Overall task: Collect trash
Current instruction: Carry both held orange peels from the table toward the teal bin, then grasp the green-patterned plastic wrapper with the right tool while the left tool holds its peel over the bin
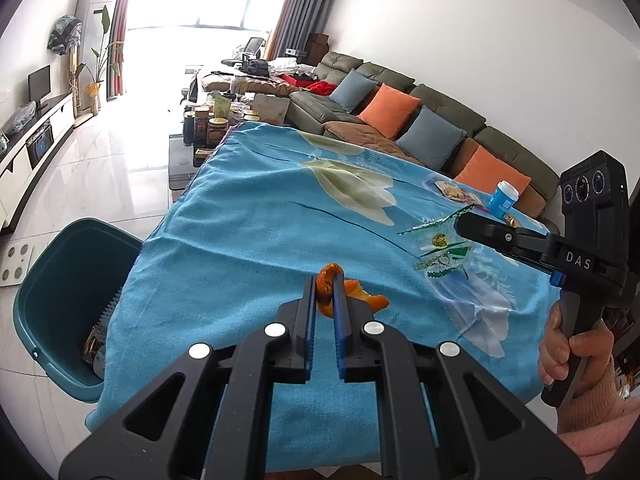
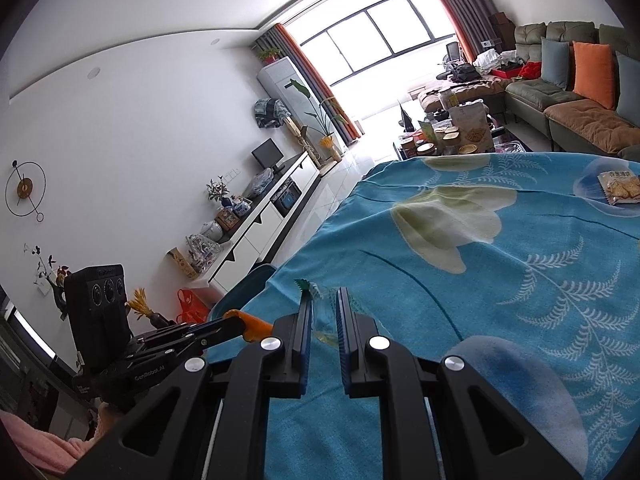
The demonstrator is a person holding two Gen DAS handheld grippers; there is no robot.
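Trash on cloth: one orange peel (image 1: pixel 329 289), one clear green-printed wrapper (image 1: pixel 442 252), one snack packet (image 2: pixel 619 188) and one blue bottle (image 1: pixel 502 199).
Bin: one teal bin (image 1: pixel 60 300) on the floor at the near left, beside the table; its right side is hidden by the hanging blue cloth (image 1: pixel 260 216), and what lies inside is hard to make out.
Left gripper (image 1: pixel 324 294): fingers pressed on the orange peel at the near edge of the cloth; part of the peel trails to the right of the fingers.
Wrapper: held at its far edge right of the peel; being clear, its outline is hard to trace.
Right gripper (image 2: pixel 323 312): fingers closed to a narrow gap on the wrapper, pinching it.
Far right: packet and bottle lie well apart from both grippers; the bottle's base is cut off behind the right gripper's finger.
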